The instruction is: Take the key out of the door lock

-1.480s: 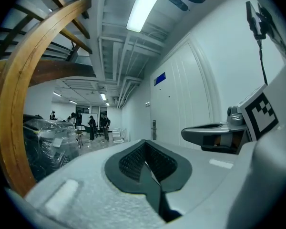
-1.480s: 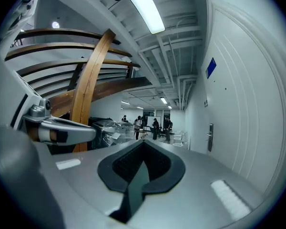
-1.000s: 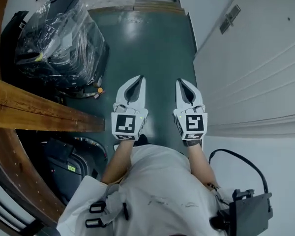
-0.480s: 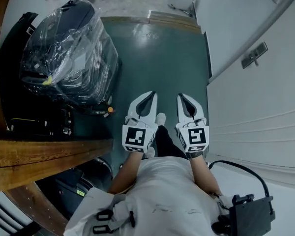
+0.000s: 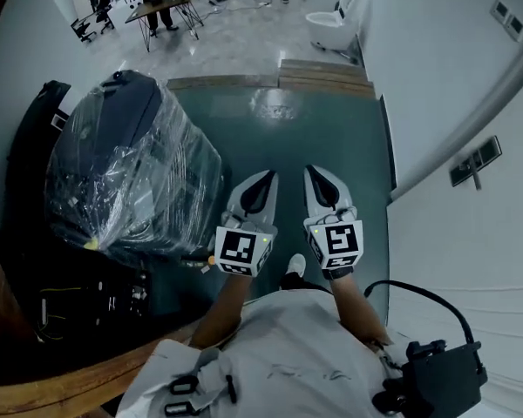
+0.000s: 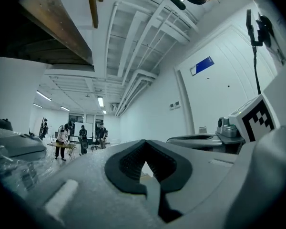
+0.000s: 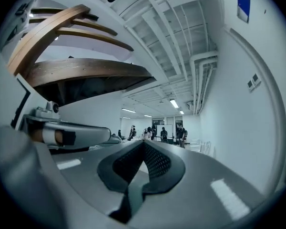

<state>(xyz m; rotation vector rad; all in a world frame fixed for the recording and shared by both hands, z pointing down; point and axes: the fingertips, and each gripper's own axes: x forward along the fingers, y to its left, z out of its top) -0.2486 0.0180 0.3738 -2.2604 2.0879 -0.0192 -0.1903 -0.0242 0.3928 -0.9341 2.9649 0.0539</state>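
Observation:
Both grippers are held side by side in front of the person, over the green floor. My left gripper is shut with nothing between its jaws. My right gripper is shut and empty too. The white door runs along the right side of the head view. A grey lock plate sits on it, well to the right of my right gripper. No key can be made out on it at this size. The left gripper view shows the white door with a blue sign.
A dark machine wrapped in clear plastic stands at the left. A curved wooden rail crosses the lower left corner. The green floor stretches ahead to a step; white fixtures and people at a table lie beyond. A black box hangs at the person's right hip.
The view has swung: the wooden rail slid down to the lower left corner, the lock plate moved to the right edge. Both grippers stayed shut and side by side.

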